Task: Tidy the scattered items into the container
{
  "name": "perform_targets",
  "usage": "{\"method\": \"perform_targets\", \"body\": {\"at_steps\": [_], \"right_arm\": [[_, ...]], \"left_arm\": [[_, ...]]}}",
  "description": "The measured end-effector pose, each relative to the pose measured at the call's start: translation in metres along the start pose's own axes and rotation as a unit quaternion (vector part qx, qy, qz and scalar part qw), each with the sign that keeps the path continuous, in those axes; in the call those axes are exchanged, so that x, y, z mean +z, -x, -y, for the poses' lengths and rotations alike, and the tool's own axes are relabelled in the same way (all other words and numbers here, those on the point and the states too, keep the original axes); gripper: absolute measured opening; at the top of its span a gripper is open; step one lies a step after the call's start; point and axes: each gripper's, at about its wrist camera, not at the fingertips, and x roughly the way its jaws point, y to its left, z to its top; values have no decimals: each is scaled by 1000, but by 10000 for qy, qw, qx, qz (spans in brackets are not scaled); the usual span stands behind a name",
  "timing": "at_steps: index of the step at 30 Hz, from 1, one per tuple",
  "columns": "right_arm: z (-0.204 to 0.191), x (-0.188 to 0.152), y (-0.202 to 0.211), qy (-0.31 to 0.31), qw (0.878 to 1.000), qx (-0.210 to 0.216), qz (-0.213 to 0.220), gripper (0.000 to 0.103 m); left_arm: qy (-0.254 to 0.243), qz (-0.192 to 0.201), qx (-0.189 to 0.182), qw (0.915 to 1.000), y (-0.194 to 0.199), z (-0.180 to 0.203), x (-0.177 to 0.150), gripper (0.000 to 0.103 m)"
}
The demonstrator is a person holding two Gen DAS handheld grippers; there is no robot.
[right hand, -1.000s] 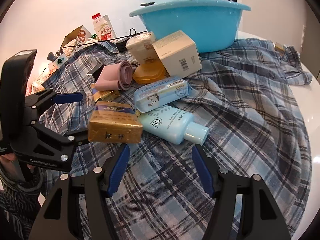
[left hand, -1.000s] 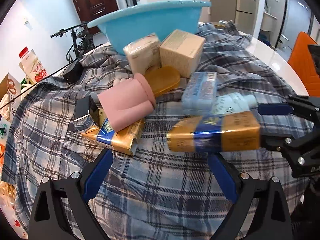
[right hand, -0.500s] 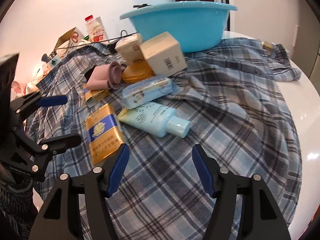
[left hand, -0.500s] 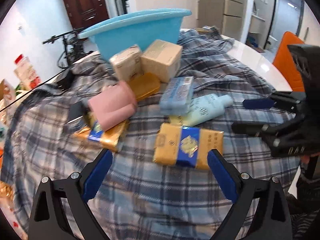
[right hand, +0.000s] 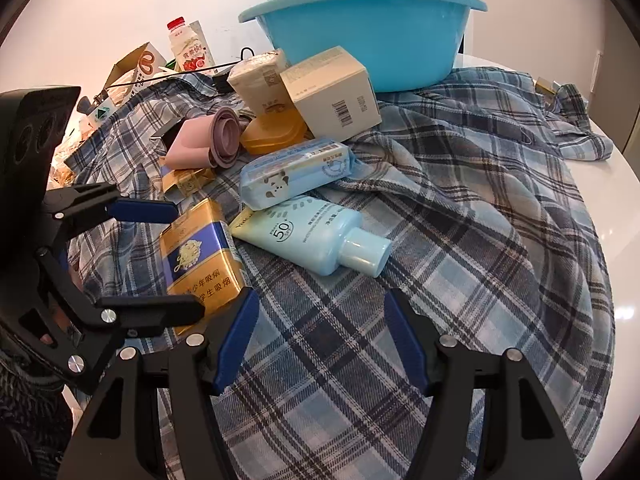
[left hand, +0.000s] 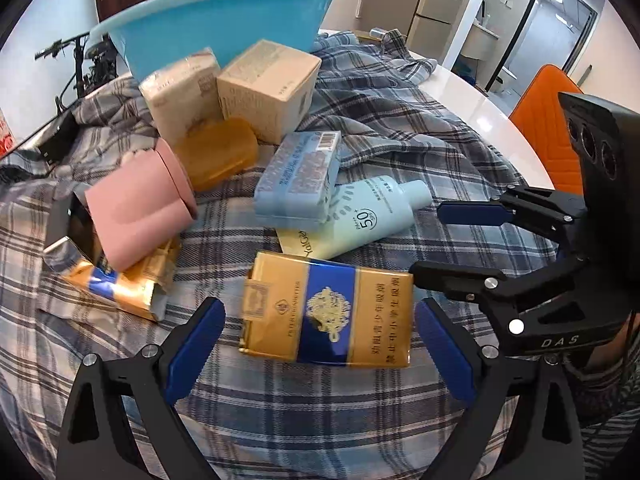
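A gold and blue cigarette carton (left hand: 328, 312) lies flat on the plaid cloth between the open fingers of my left gripper (left hand: 318, 346); it also shows in the right wrist view (right hand: 200, 256). My right gripper (right hand: 322, 340) is open and empty just right of the carton, and shows in the left wrist view (left hand: 452, 248). Behind lie a light blue sunscreen bottle (right hand: 316, 240), a blue wipes pack (right hand: 296, 172), a pink cup (left hand: 136, 208), an orange case (left hand: 216, 152), two beige boxes (left hand: 268, 88) and a torn gold pack (left hand: 120, 284). The blue basin (right hand: 372, 32) stands at the back.
The plaid cloth (right hand: 460, 208) covers a white round table (right hand: 616, 208). A milk bottle (right hand: 188, 46) and snack boxes (right hand: 136, 64) stand at the far left. An orange chair (left hand: 548, 120) is beside the table.
The carton was held in the air by the right gripper; it has been let go and now lies flat on the cloth. The left gripper has moved in around it.
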Motion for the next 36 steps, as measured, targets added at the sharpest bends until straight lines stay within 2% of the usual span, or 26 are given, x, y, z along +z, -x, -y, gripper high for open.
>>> {"method": "perform_targets", "body": {"at_steps": [3,9,13,15,18,22,26,31,36], "right_arm": [[0,1,0,14,10000,51,1,64],[0,3,-2,21,10000,95,3,65],[0,3,-3,80,9999,60,-2,65],[-2,3,-3,115,9999,9,-2,65],[1,3,-1,-36,9996,290,28,65],[3,2,4,-24,9998,162,72,65],[12,1,11,-161,9997,95,128,65],[18,0,15,-233,9996,66,158,65],[14,-2,13,-168,9997,119,125,66]], "left_arm": [[-125,-64,163,9998,-6,4,0,98],[-45,-96,44,9999,-12,3,-2,102],[-115,-119,133,9998,-13,6,-2,102],[-45,-380,99,9992,-19,4,-4,103],[-296,-417,610,9968,-25,12,-3,103],[-269,-274,760,9964,-20,15,-3,103],[-99,-284,701,9971,-20,13,-3,103],[2,18,730,9973,-19,11,-12,103],[201,152,839,9962,-18,12,-17,103]]}}
